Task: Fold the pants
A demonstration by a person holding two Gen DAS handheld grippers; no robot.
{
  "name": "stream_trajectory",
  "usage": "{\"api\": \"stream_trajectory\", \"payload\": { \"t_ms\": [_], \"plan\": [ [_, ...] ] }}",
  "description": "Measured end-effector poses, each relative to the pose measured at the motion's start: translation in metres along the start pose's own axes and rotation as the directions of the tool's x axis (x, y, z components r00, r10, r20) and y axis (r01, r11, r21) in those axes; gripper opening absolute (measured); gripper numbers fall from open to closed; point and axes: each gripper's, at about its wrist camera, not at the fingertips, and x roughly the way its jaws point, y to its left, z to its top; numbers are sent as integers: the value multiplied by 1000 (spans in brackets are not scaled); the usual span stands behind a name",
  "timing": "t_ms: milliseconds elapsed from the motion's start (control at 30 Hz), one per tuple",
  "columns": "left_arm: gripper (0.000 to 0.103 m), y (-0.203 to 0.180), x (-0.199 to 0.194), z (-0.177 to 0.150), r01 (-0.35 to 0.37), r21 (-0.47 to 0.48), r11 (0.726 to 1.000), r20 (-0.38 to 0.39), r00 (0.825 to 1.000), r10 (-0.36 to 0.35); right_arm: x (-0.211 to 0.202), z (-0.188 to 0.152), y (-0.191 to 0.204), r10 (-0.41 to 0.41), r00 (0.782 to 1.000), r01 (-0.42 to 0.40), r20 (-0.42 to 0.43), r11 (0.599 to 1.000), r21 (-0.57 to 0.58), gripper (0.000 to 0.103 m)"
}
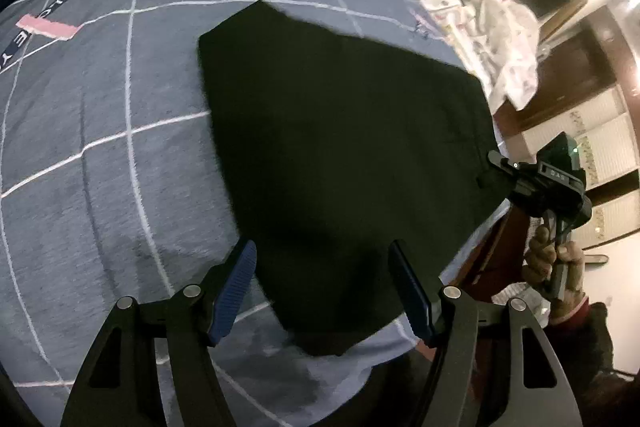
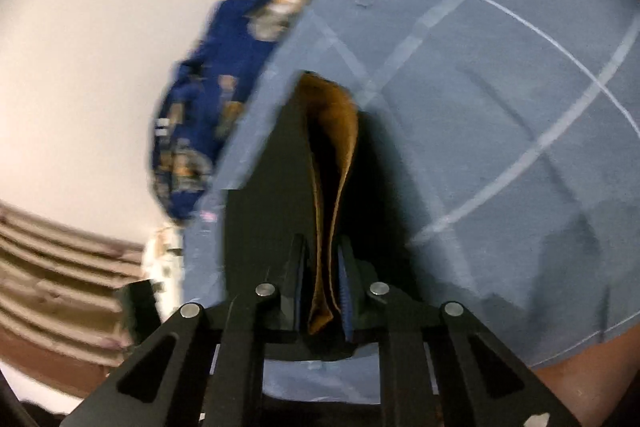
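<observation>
While pants (image 1: 340,147) lie on grey checked bedspread (image 1: 100,147), left gripper (image 1: 324,291) jaws spread, right gripper (image 2: 320,287) pinching pants.

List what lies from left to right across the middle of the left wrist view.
Pink patch on the grey checked bedspread → black pants → white floral cloth at the bed's edge → right gripper, shut on the pants' edge.
</observation>
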Motion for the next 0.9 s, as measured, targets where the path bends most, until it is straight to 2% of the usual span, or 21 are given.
{"api": "stream_trajectory", "payload": {
  "t_ms": [100,167,267,367,433,500,633,733,767,800,900],
  "plan": [
    [69,1,0,-1,3,-3,1000,0,1000,-3,4,-1,-16,21,1000,-20,-10,999,49,15],
    [69,0,-2,-1,1,1,1000,5,1000,-1,5,-2,-11,3,1000,-3,-12,1000,22,15],
    [69,-1,-13,1,6,14,1000,53,999,-7,5,2,-3,-21,1000,21,-19,1000,-19,17],
    [69,2,-27,5,22,18,1000,114,993,-23,3,6,13,-94,996,93,-3,989,-116,22],
    [69,7,-32,8,-3,16,1000,140,990,0,6,9,22,-147,989,145,-1,974,-173,29],
    [69,15,-31,11,-25,1,1000,151,988,25,11,15,25,-165,986,159,-9,966,-202,34],
    [69,32,-16,17,52,-33,998,102,994,-48,20,27,24,-184,982,171,-39,961,-218,38],
    [69,33,8,24,36,-9,999,42,998,-36,29,36,20,-181,980,161,-76,963,-215,43],
    [69,35,12,25,36,-7,999,32,999,-36,32,38,18,-166,981,144,-96,968,-206,45],
    [69,35,10,26,54,3,999,63,997,-54,34,40,17,-146,983,123,-108,973,-198,46],
    [69,30,16,32,122,30,992,27,992,-123,37,45,13,-97,985,72,-145,982,-173,48]
  ]
}}
